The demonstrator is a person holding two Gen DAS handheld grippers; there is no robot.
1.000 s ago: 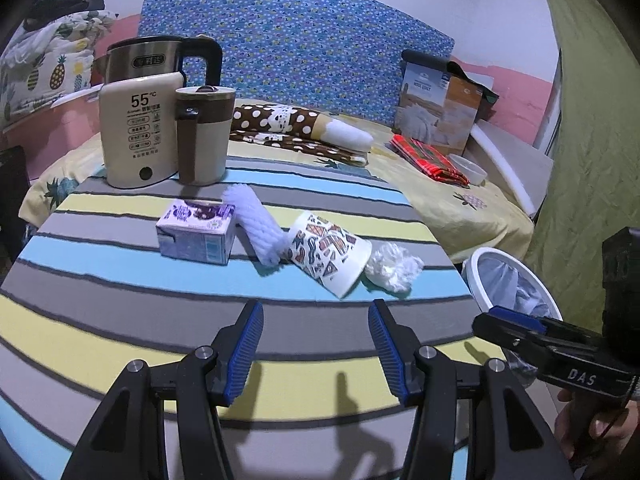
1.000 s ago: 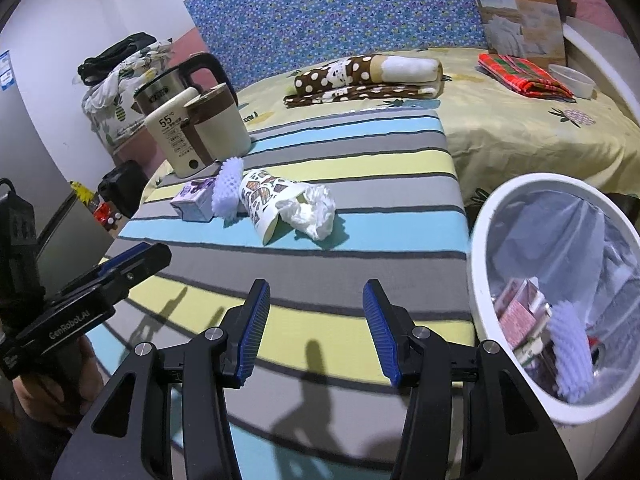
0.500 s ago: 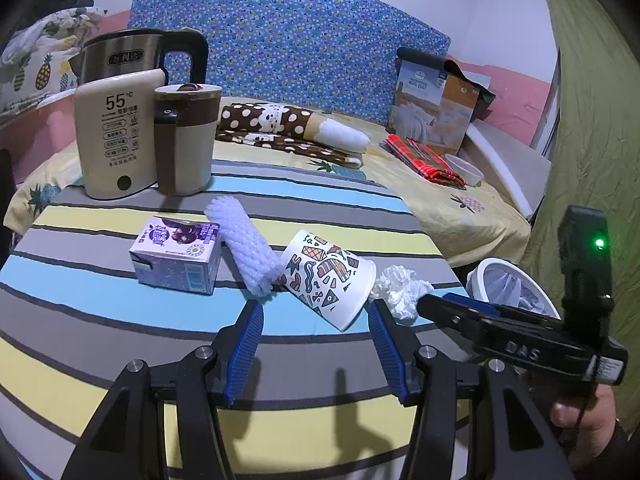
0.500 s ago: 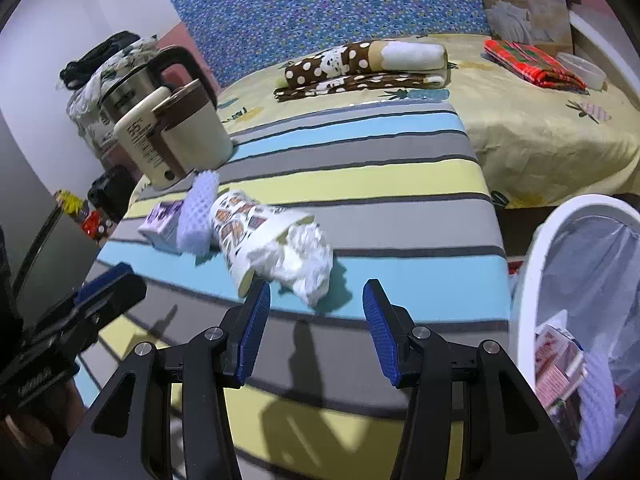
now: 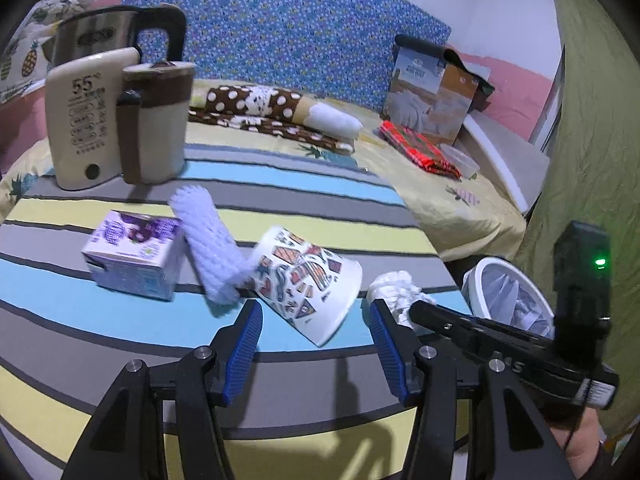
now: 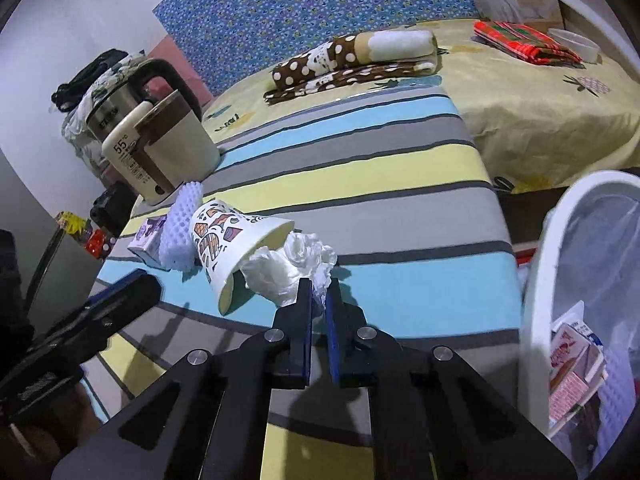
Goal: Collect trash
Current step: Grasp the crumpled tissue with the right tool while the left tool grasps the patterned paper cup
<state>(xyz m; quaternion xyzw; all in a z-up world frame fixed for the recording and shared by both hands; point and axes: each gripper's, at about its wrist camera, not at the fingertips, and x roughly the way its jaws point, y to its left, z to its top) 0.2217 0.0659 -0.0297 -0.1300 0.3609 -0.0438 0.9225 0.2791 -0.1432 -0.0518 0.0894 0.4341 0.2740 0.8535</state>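
Trash on the striped table [image 6: 400, 184]: the right gripper [image 6: 319, 292] has clamped the crumpled tissue [image 6: 288, 264] beside the paper cup [image 5: 308, 280], which the spread-open left gripper [image 5: 316, 320] frames. Next, probably lift it right to the bin [image 6: 548, 280].

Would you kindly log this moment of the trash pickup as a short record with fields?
surface: striped tablecloth
right gripper: closed on the crumpled white tissue
left gripper: open, hovering before the patterned paper cup lying on its side
other trash: purple drink carton, white foam net sleeve leaning between carton and cup
bin: white lined wastebasket to the right, some trash already inside
not trash: cream electric kettle
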